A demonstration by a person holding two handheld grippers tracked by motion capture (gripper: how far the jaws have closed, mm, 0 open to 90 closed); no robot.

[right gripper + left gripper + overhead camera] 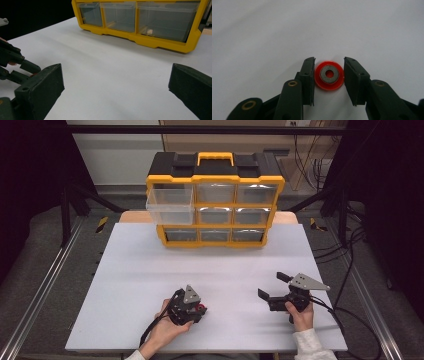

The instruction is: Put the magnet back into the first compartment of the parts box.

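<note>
Because the red wheel (pixel 329 78) lies flat on the table (pixel 140 270), well short of the cabinet (pixel 215 200), the left gripper (pixel 329 75) comes at it from above, with one jaw on each side of its rim. Its jaws are closed in on the wheel, the pads against or all but against the red edge, so the grip looks made and ready for a lift. Lying flat with its metal hub up, the wheel offers only that rim to pinch.

Off to the side, about as far from the cabinet, the right gripper (pixel 272 292) rests with its jaws wide apart and nothing between them, probably kept free for a drawer.

Farthest off, the cabinet stands at the far edge of the table. Its top-left drawer (pixel 170 205) is pulled out toward the person, which I judge leaves it open to receive the wheel.
</note>
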